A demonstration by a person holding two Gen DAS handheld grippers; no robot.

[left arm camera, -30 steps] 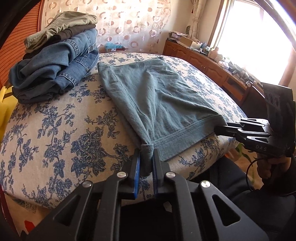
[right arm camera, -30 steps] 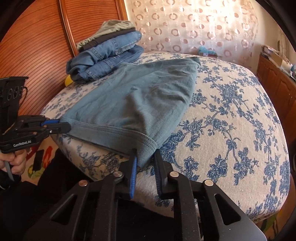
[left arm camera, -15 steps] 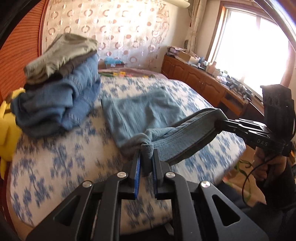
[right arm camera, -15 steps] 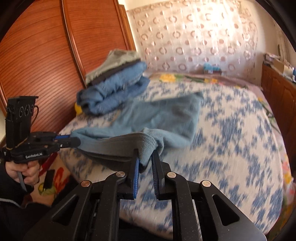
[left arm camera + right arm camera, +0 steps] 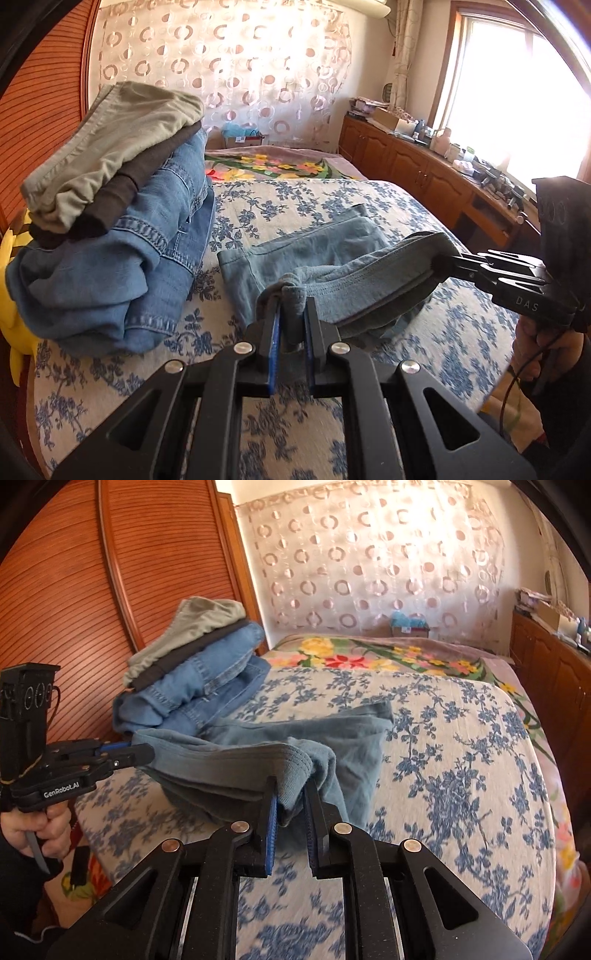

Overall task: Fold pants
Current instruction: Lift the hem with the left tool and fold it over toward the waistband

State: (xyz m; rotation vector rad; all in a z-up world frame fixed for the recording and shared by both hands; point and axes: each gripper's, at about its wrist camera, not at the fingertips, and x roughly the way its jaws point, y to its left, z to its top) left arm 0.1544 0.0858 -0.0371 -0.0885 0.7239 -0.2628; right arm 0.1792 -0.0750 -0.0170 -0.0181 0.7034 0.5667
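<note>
In the left wrist view, the left gripper (image 5: 291, 314) is seen at six o'clock, its black fingers with blue pads pinched on a bunched corner of the faded blue-grey cotton pants (image 5: 314, 254). The hem band is stretched towards three o'clock, where its other corner is clamped by the right gripper (image 5: 441, 264). The rest of the pants is spread on the blue-flowered white bedspread (image 5: 369, 195) towards twelve o'clock. A pile of folded jeans and khaki garments (image 5: 122, 229) is stacked at nine o'clock.

In the right wrist view, the right gripper (image 5: 290, 801) is closed on the hem corner at six o'clock. The band is drawn to nine o'clock, where it is gripped by the left gripper (image 5: 142, 751). The pile is seen at eleven o'clock.
</note>
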